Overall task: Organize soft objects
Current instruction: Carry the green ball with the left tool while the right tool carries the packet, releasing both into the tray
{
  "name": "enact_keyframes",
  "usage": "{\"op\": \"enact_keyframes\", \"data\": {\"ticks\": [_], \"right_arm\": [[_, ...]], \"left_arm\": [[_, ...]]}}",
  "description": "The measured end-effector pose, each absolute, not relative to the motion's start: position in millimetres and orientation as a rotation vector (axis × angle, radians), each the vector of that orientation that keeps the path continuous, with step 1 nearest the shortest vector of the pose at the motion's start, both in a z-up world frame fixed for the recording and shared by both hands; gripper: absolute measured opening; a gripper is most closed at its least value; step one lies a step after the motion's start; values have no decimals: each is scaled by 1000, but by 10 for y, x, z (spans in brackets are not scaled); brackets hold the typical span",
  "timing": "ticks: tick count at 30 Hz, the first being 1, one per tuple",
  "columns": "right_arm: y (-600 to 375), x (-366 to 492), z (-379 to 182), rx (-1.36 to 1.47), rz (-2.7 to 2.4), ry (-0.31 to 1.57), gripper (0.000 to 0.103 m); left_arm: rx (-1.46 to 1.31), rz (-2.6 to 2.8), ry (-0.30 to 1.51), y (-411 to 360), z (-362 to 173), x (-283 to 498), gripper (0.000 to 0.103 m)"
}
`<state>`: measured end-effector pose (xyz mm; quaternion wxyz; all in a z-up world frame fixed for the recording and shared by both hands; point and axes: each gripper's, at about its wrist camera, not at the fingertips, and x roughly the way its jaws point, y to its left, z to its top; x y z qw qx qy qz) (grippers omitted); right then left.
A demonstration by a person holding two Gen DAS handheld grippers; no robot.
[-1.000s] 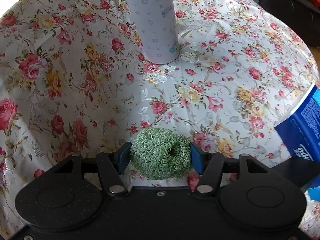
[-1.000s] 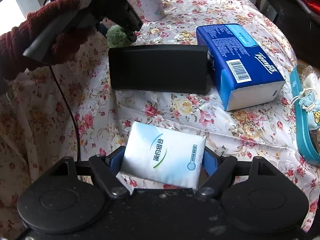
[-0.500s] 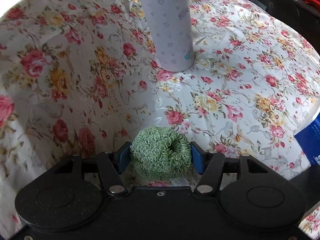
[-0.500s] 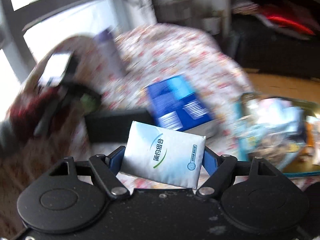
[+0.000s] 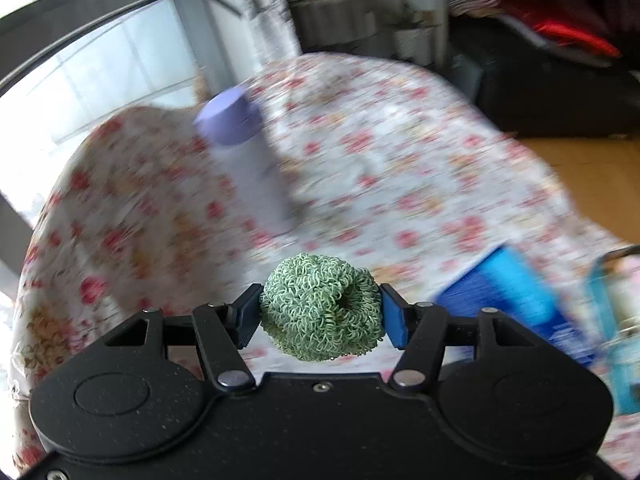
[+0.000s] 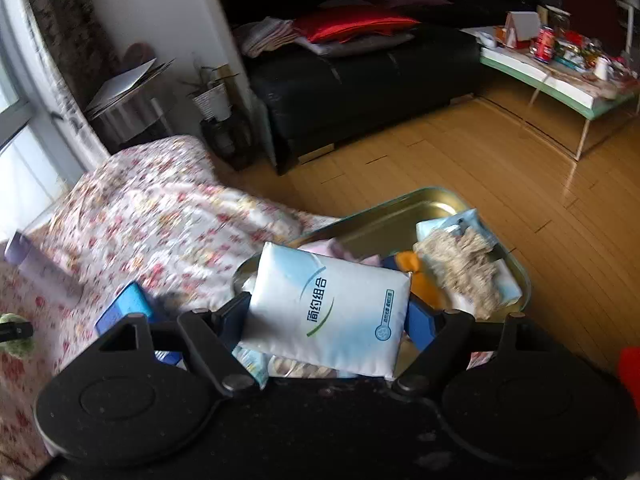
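My left gripper (image 5: pixel 320 314) is shut on a green curly scrubber ball (image 5: pixel 320 306), held in the air above the floral tablecloth (image 5: pixel 380 168). My right gripper (image 6: pixel 326 316) is shut on a white-and-pale-blue tissue pack (image 6: pixel 326 304) with green lettering, lifted over a metal tray (image 6: pixel 384 220). The tray holds several soft things, among them a beige fluffy piece (image 6: pixel 464 268) and an orange item (image 6: pixel 420 276). The green scrubber ball (image 6: pixel 16 346) with the left gripper's tip shows at the far left edge of the right wrist view.
A tall lilac-capped bottle (image 5: pixel 248 164) stands on the cloth. A blue tissue box (image 5: pixel 512 292) lies at the right, beside a teal-rimmed container (image 5: pixel 616 328). Beyond the table are a wooden floor (image 6: pixel 480 152), a black sofa (image 6: pixel 360 76) and a low green table (image 6: pixel 560 80).
Both grippers rose off the table with their loads. The right one swung right, from above the black box and blue tissue box to above the metal tray. The left view tilted up and blurred.
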<state>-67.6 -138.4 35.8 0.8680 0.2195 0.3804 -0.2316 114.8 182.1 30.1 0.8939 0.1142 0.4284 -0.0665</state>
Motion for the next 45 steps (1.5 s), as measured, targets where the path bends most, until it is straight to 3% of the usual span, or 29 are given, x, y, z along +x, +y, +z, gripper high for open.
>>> {"op": "enact_keyframes", "data": {"ticks": [8, 24, 32, 34, 45], "right_arm": [[-1869, -668, 444, 551, -595, 701, 79], [-2498, -1133, 235, 748, -742, 574, 79], [-2414, -1108, 247, 744, -747, 578, 79], [-2409, -1095, 244, 739, -747, 585, 79], [-2351, -926, 190, 661, -667, 696, 79]], "left_arm": [[177, -389, 942, 586, 607, 991, 57], [203, -659, 1117, -1403, 20, 827, 57], [193, -669, 1141, -1552, -52, 886, 64], [183, -652, 1139, -1506, -54, 918, 71], [152, -538, 1042, -956, 132, 879, 73]]}}
